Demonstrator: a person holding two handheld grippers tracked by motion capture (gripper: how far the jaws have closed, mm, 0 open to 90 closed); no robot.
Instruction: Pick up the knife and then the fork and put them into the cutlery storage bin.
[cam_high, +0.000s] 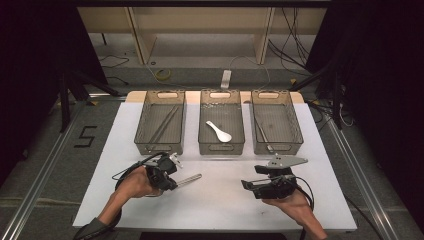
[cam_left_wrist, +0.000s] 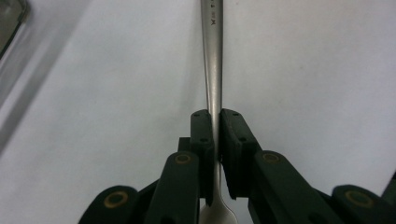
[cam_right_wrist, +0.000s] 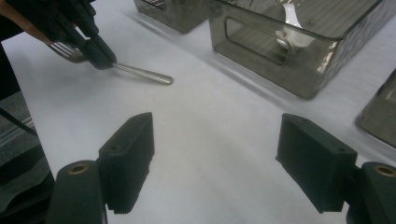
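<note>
1. At lower left of the high view, the left gripper (cam_high: 172, 176) is clamped on a metal fork (cam_high: 189, 179); the handle juts right over bare sheet; in the left gripper view the jaws pinch the fork (cam_left_wrist: 213, 70) at its neck.
2. At lower right, the right gripper (cam_high: 248, 184) holds nothing, its jaws wide apart; open sheet lies between the two grippers.
3. Across the upper centre, three grey bins stand in a row, just beside one another: left bin (cam_high: 142, 125), middle bin (cam_high: 202, 131) holding a white spoon (cam_high: 219, 131), right bin (cam_high: 296, 127); a clear strip separates bins from grippers.
4. The white sheet (cam_high: 215, 205) covers the table; grey floor, cables and dark stands surround it.
</note>
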